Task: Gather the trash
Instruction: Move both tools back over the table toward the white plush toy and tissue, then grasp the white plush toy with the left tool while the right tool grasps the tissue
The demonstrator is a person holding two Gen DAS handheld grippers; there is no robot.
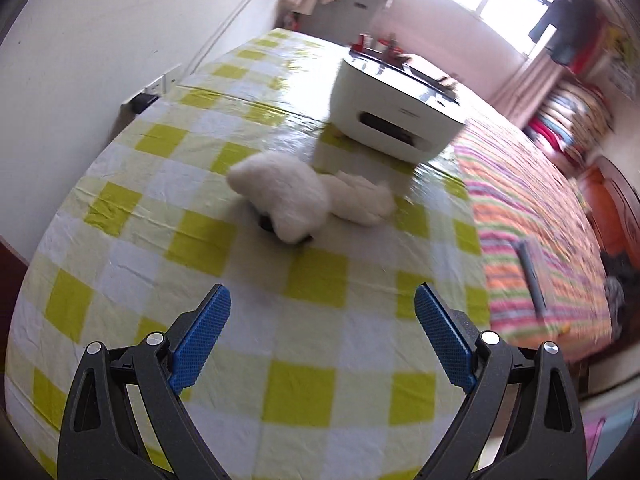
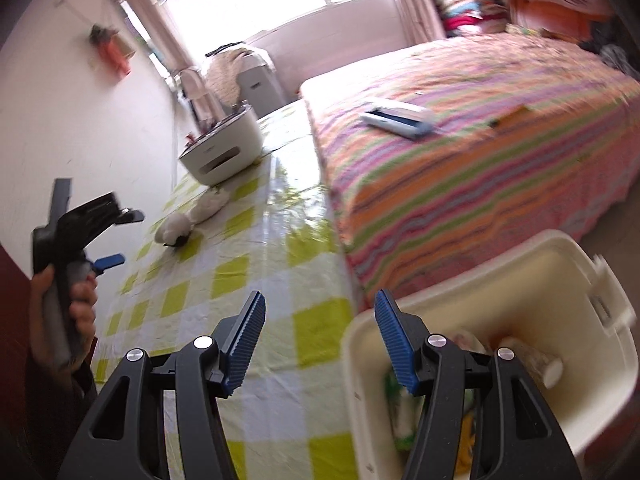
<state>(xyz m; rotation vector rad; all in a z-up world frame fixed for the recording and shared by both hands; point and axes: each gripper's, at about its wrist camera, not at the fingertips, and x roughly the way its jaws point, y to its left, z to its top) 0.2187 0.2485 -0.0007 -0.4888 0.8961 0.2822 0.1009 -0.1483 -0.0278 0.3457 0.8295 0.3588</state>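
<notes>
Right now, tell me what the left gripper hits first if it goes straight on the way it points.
Probably the checked tablecloth itself: the open left gripper tilts down at bare cloth. The white plush toy lies further along that line, though depth is hard to judge.

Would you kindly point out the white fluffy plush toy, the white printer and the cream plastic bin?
White fluffy plush toy [image 1: 280, 196]: left wrist view, its body.
White printer [image 1: 384, 116]: left wrist view, front face.
Cream plastic bin [image 2: 532, 280]: right wrist view, inner wall.
</notes>
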